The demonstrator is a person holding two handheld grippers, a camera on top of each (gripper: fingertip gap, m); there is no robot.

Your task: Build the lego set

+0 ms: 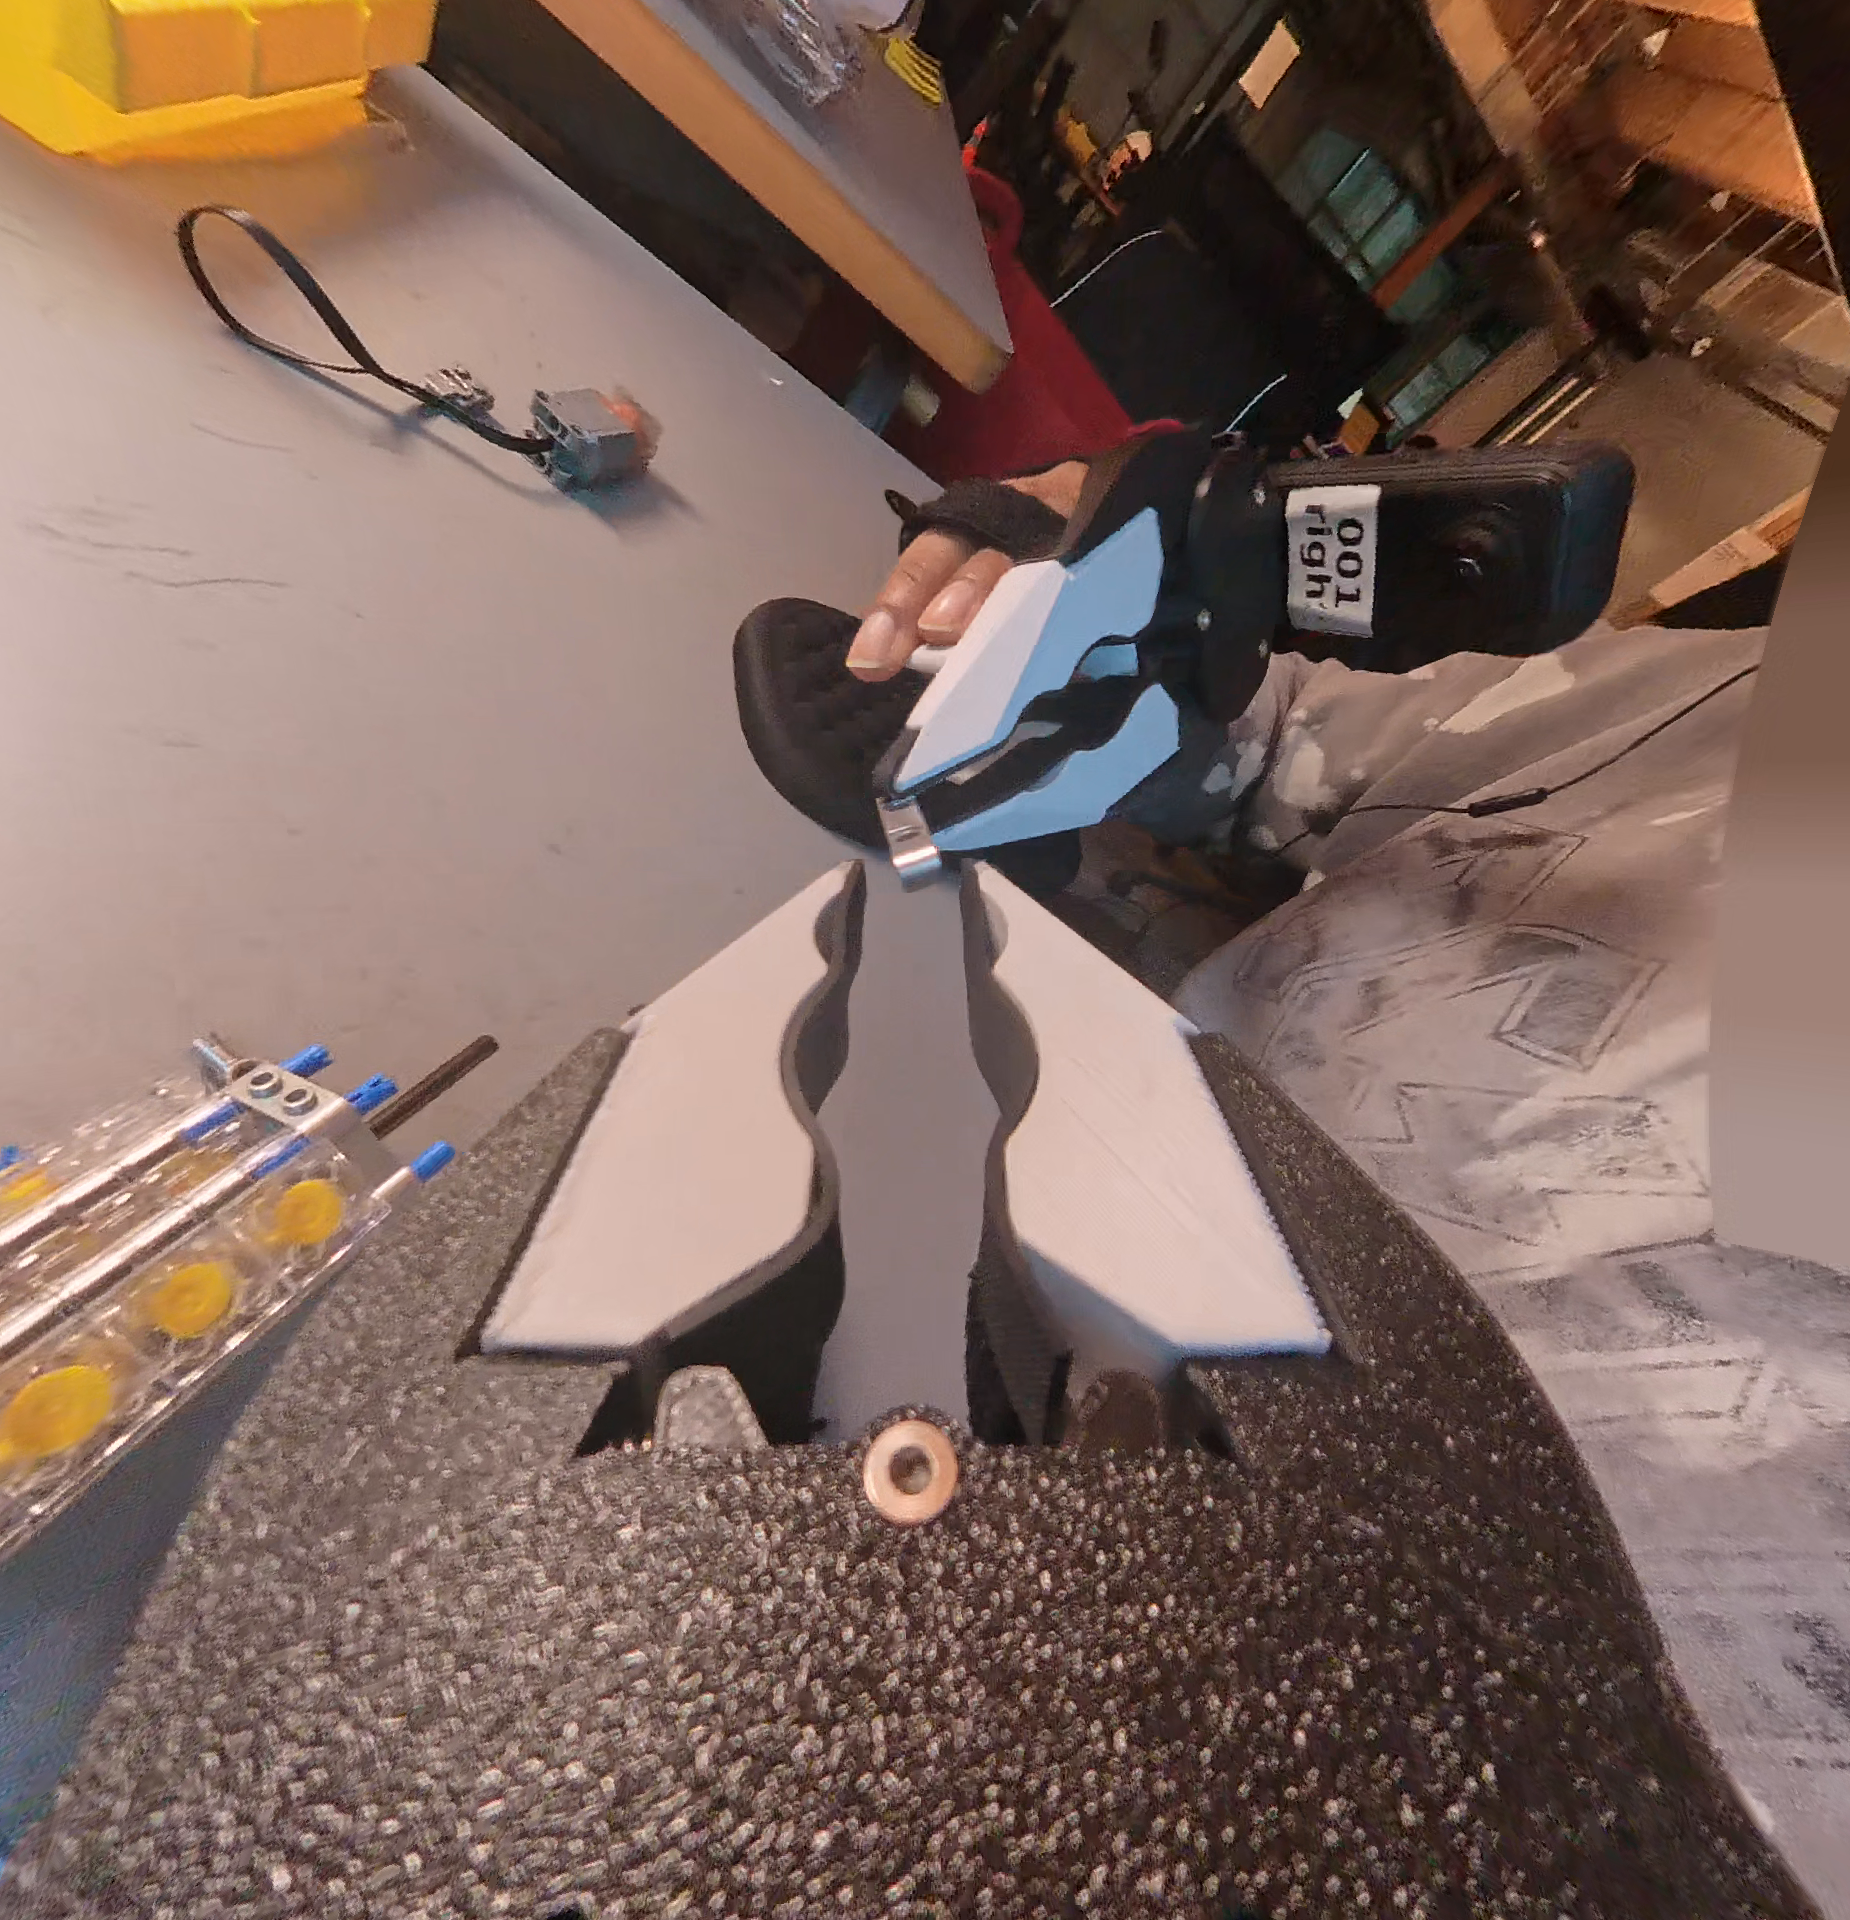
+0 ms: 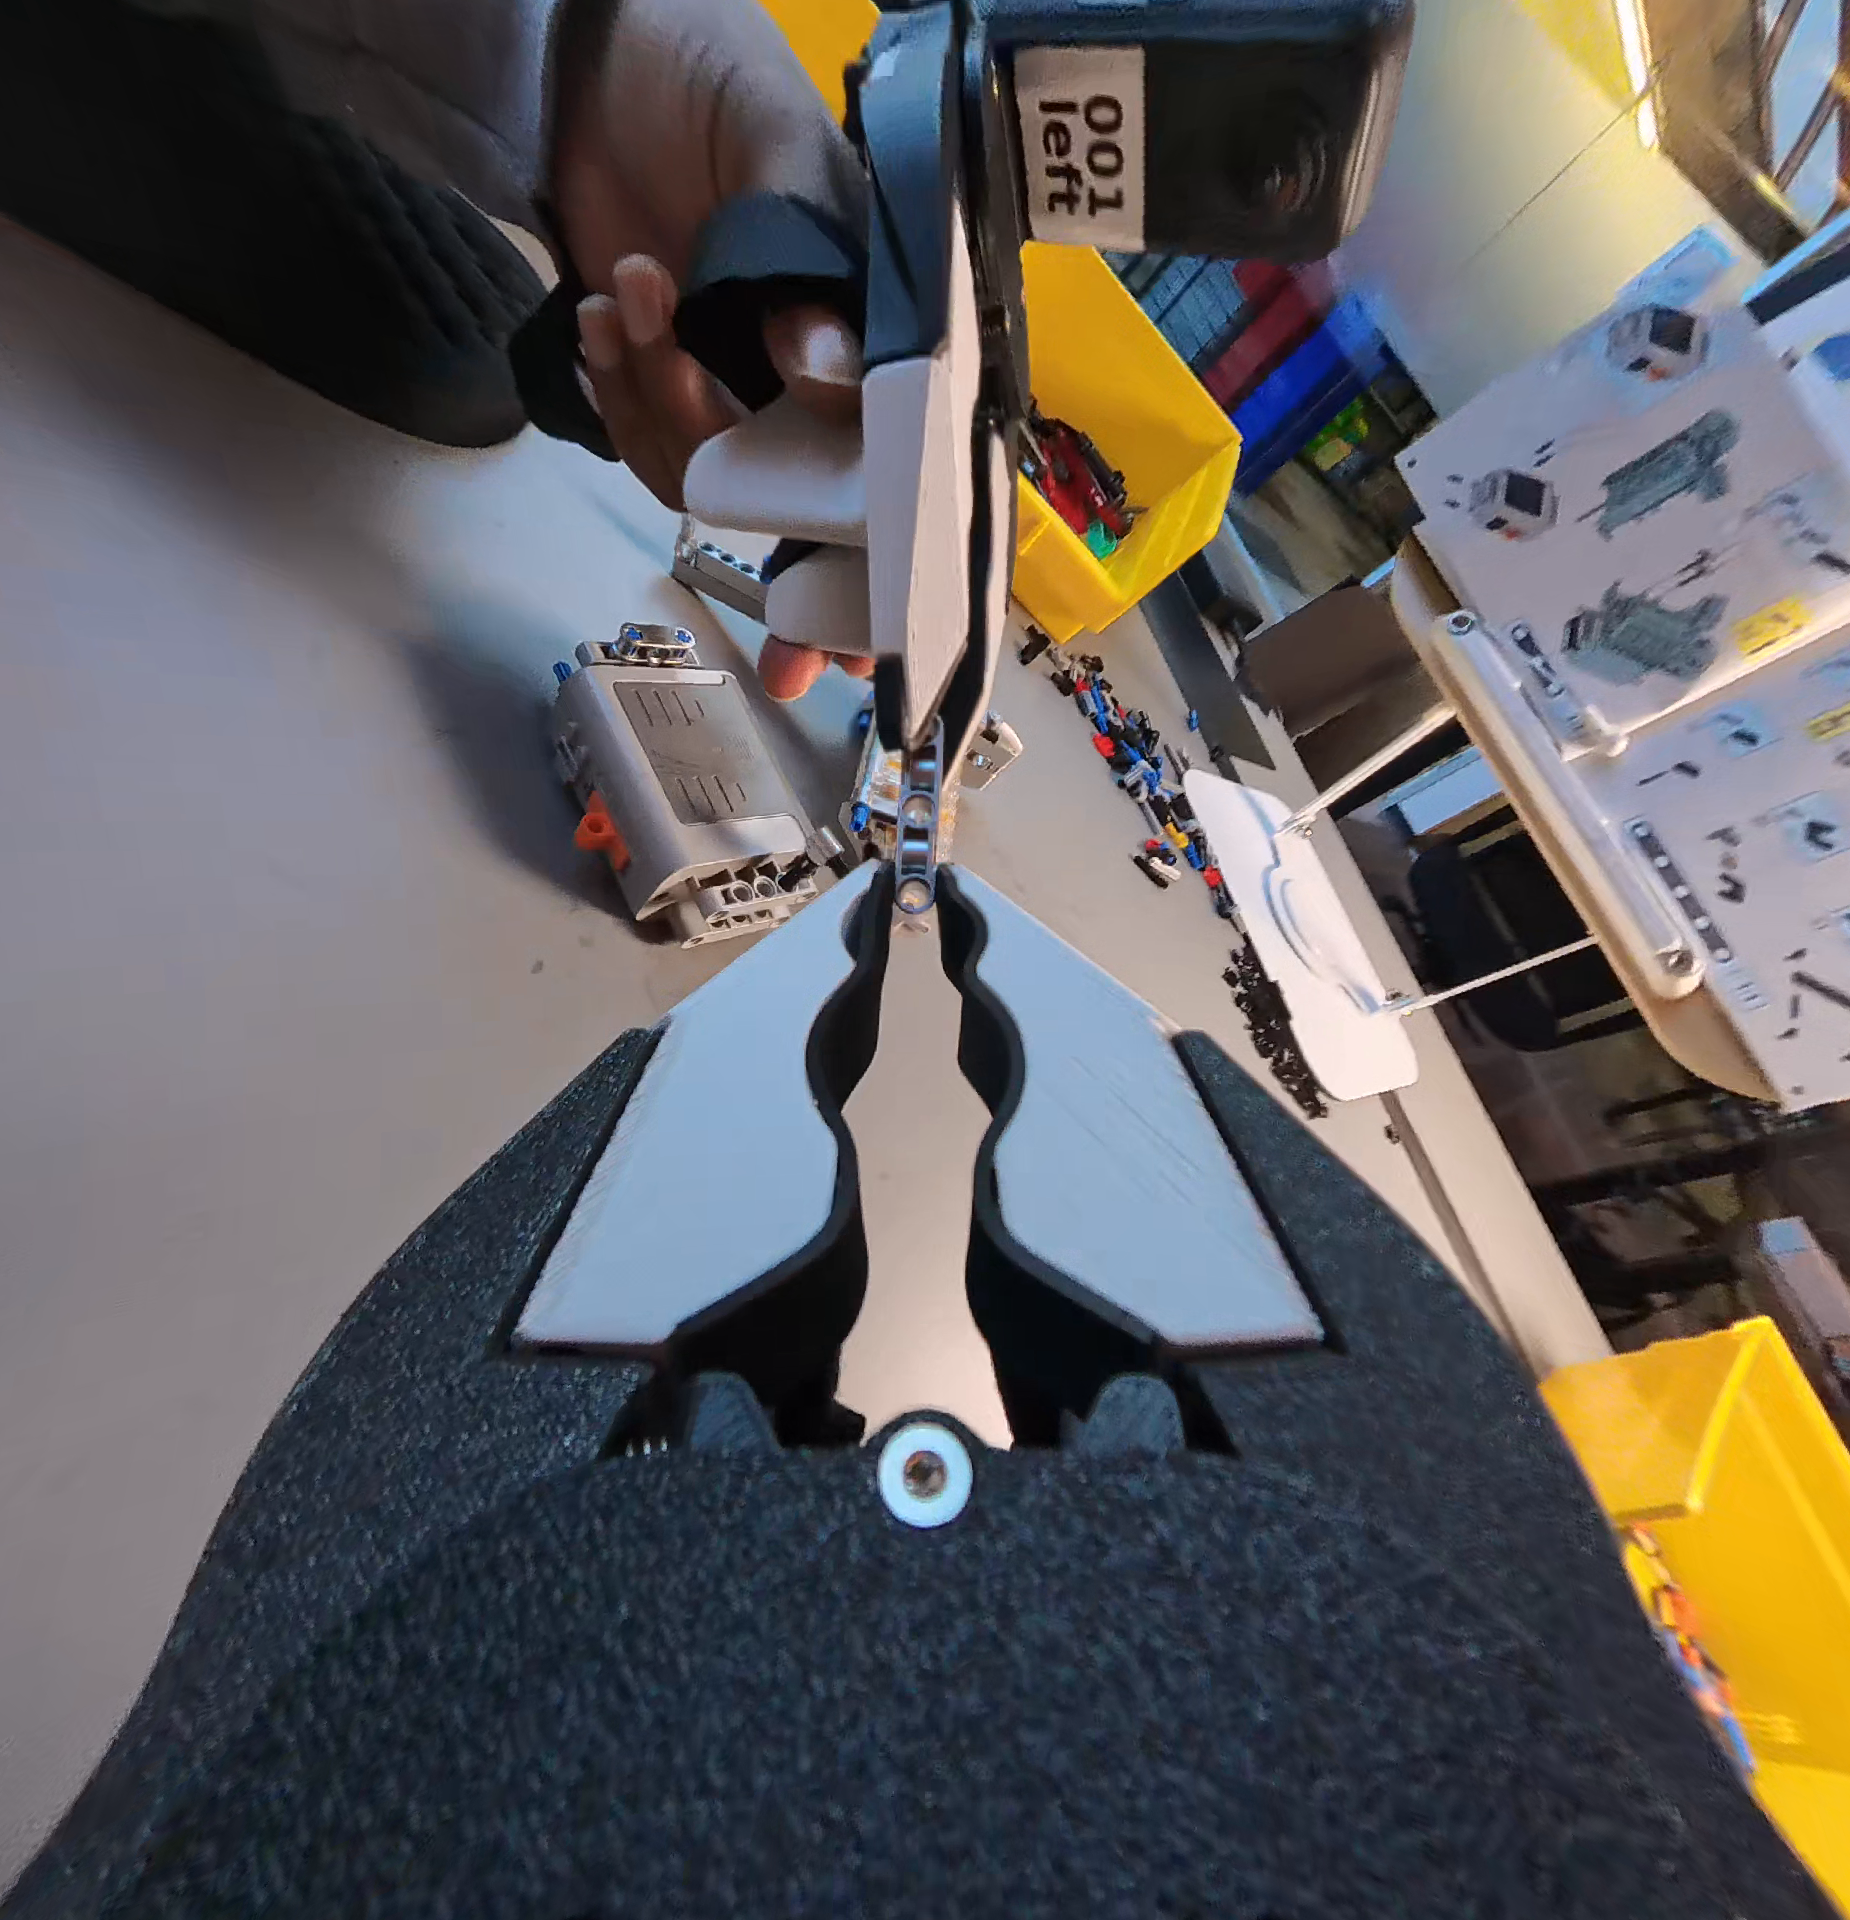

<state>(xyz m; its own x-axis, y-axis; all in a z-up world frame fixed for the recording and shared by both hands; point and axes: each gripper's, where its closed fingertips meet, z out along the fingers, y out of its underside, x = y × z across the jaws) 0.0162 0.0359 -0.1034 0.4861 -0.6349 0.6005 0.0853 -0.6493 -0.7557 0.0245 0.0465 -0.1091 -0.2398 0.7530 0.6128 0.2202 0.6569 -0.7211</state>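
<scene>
Facing the right gripper [image 1: 916, 831], clamped on a grey beam [image 1: 913, 850]; left gripper [image 1: 910, 883] jaws slightly apart, tips just beside that beam, holding nothing. Clear block [image 1: 152, 1278] left of beam.

Pinching the beam [image 2: 916, 831] at right gripper [image 2: 913, 896] tips; left gripper [image 2: 926, 727] tips at beam's far end, grip unclear. Grey box [image 2: 682, 790] left of beam.

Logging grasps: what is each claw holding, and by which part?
The right claw pinches a small grey holed beam by its near end. The left claw is open around the beam's other end, not gripping.

A small grey holed beam [image 2: 917, 831] is pinched at one end by the right hand-held gripper [image 2: 913, 891], above the table.
</scene>
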